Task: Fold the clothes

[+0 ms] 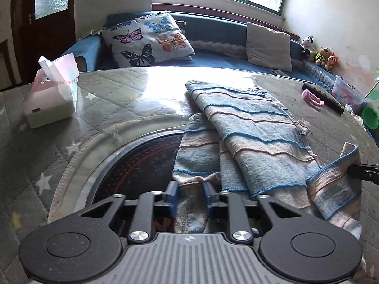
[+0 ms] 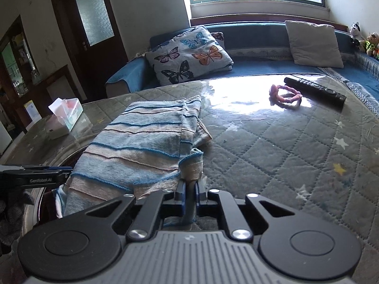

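A blue, grey and pink striped garment (image 1: 248, 132) lies partly folded on the quilted table cover (image 1: 113, 90); it also shows in the right wrist view (image 2: 142, 146). My left gripper (image 1: 189, 194) is shut on a near edge of the garment, cloth bunched between its blue pads. My right gripper (image 2: 189, 193) is shut on another near corner of the garment and enters the left wrist view at the right edge (image 1: 364, 172). The left gripper shows at the left of the right wrist view (image 2: 35, 175).
A tissue box (image 1: 49, 104) stands at the left. A black remote (image 2: 315, 90) and a pink hair band (image 2: 285, 95) lie at the far right. A dark round plate (image 1: 137, 163) is set in the table. A blue sofa with a butterfly pillow (image 1: 149, 40) is behind.
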### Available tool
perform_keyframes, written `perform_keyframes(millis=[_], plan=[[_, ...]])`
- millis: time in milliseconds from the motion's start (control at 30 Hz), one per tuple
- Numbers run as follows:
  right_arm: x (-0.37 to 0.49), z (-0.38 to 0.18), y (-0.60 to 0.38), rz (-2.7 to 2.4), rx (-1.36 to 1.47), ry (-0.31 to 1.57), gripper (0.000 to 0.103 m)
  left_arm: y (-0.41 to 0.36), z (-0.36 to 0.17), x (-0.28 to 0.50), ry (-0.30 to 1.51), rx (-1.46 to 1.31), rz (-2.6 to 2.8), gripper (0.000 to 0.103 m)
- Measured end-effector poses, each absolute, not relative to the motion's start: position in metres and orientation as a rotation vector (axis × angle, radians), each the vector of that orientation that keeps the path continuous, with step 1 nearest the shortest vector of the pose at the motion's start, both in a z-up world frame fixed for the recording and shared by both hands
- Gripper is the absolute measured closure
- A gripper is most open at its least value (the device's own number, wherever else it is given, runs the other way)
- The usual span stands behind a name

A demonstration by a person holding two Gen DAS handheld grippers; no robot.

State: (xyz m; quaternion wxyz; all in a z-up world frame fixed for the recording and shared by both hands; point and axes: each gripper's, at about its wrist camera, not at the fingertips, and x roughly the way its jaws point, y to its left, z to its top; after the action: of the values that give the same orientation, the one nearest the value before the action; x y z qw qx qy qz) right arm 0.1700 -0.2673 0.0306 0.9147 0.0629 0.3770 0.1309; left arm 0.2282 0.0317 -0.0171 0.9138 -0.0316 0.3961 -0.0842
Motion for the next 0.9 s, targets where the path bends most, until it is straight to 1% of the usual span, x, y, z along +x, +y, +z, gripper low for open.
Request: perform_keyframes(millis=[33,67,133,167,200,300,500,667,900], plan=[[0.171,0.03,-0.267,0.271,0.132,0.78,0.088,0.032,-0.017,0.228,0.813,-0.071,-0.18,0.088],[0.171,0.028,-0.266,0.271,0.133,0.783,0.081,0.033,-0.017,0.228,0.812,-0.077,-0.182,0.092],[0.171,0.025,-0.264,0.269,0.136,0.789,0.081,0.033,-0.015,0.225,0.797,-0.072,-0.168,0.094],[0.171,0.024,-0.263,0.268,0.137,0.793,0.087,0.034,-0.011,0.222,0.785,-0.07,-0.153,0.094],[0.171,0.022,-0.262,0.266,0.138,0.796,0.095,0.035,-0.007,0.217,0.773,-0.068,-0.138,0.094],[0.162,0.029,-0.268,0.237,0.148,0.764,0.099,0.039,0.004,0.205,0.737,-0.063,-0.092,0.095],[0.131,0.051,-0.298,0.173,0.163,0.685,0.1,0.055,0.024,0.176,0.694,-0.071,0.025,0.096],[0.096,0.064,-0.326,0.124,0.186,0.653,0.1,0.083,0.034,0.134,0.714,-0.117,0.136,0.096],[0.038,0.073,-0.359,0.079,0.194,0.654,0.1,0.108,0.044,0.057,0.76,-0.138,0.188,0.096]])
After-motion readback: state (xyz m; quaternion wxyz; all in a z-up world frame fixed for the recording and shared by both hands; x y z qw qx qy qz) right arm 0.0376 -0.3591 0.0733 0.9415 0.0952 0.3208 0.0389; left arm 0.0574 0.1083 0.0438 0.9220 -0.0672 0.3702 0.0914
